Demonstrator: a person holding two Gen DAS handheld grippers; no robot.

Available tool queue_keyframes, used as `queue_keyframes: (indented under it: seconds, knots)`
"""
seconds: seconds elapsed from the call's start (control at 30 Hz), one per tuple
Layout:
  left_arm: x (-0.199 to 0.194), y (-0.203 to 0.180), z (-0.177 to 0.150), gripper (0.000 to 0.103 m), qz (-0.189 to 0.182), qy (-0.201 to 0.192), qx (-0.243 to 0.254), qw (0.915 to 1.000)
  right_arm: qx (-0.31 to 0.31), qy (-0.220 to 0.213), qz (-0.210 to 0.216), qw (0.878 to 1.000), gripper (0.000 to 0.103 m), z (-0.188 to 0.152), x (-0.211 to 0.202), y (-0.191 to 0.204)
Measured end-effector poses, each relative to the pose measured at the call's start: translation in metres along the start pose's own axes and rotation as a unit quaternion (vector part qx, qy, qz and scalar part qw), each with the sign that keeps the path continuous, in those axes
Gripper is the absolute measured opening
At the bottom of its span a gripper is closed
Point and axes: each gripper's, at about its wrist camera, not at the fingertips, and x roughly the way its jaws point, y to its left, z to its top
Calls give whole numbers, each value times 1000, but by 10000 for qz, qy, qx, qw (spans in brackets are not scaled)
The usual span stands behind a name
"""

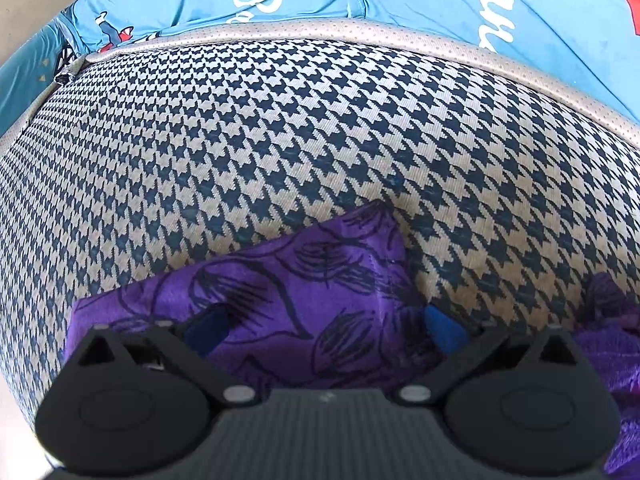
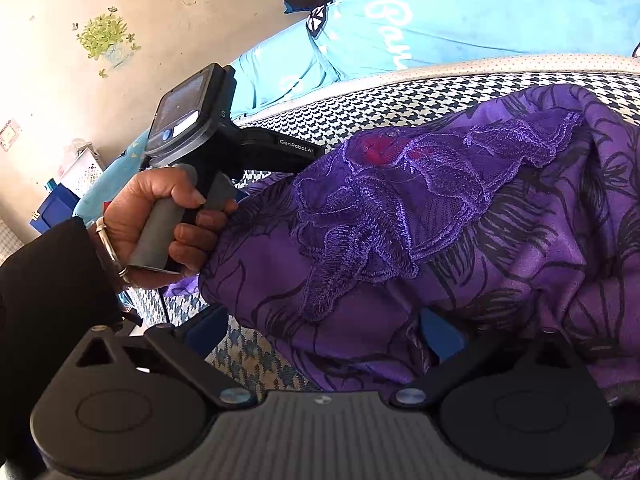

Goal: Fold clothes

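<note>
At far left of the right wrist view, a person's left hand (image 2: 160, 224) wraps a grey handle, thumb on top, fingers curled round the front, a metal bangle (image 2: 108, 246) at the wrist and a black sleeve (image 2: 44, 280) behind it. That handle carries the left gripper, whose body (image 2: 192, 116) points away toward the bed — its fingertips are hidden there behind purple cloth.

From the left wrist view, the left gripper (image 1: 326, 328) shows its two blue fingers (image 1: 444, 326) spread wide, released, with a folded corner of the purple garment (image 1: 304, 292) lying between and just ahead of them on the houndstooth cover (image 1: 280, 132). Whether the fingers touch the cloth I cannot tell.

Further right, the right gripper (image 2: 324, 334) also stands with its blue fingers (image 2: 210, 330) apart; the purple garment (image 2: 460, 220) bulges up between them and fills the right half of the view, a lace-embroidered panel (image 2: 400, 200) uppermost, black line drawings printed over the rest. A firm clamp is not visible — the jaws look released around the bunched fabric.

Beneath lies the dark-blue-and-cream houndstooth cover, edged by a pale dotted border (image 1: 360, 34). Beyond it sits a light blue sheet (image 2: 480, 20) with white script lettering. A beige wall (image 2: 80, 80) with plant stickers rises at the left.
</note>
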Motion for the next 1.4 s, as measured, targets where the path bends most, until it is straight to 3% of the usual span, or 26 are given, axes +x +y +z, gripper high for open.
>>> queue_keyframes:
  seconds: [0.13,0.3,0.4,0.53,0.67,0.87,0.93,1.0,1.07,1.2,1.4]
  knots:
    - [-3,1,-3,92,-1,-120,-12,9999,-31,-4,-23,10000,103,-1,0,1]
    - [-8,14,-1,63,225,-194,-409,9987,-39,-11,-18,10000,103,-2,-1,1]
    - [-7,31,1,55,577,-218,-627,9961,-74,-12,-29,10000,103,-2,0,0]
    - [-13,56,0,54,1110,-330,-874,9894,-124,-6,-58,9999,103,-2,1,1]
    - [-24,91,-4,54,1847,-469,-1117,9753,-138,-1,-66,9999,103,-2,2,1]
    - [-40,172,-24,54,2622,-350,-2079,9417,-144,2,-75,9999,103,0,2,0]
    - [-47,192,-33,55,2464,-321,-2343,9399,-156,0,-98,9998,103,0,4,1]
    - [-53,202,-43,58,1924,-262,-2555,9471,-175,-3,-125,9998,103,0,5,2]
    - [-58,199,-50,58,1623,-186,-2607,9515,-206,-3,-152,9997,103,0,6,3]
    - [-74,179,-53,67,1016,-346,-2430,9641,-308,-3,-199,9993,103,2,10,5]
    - [-77,140,-37,77,481,-608,-1997,9768,-485,3,-247,9985,103,-1,12,7]
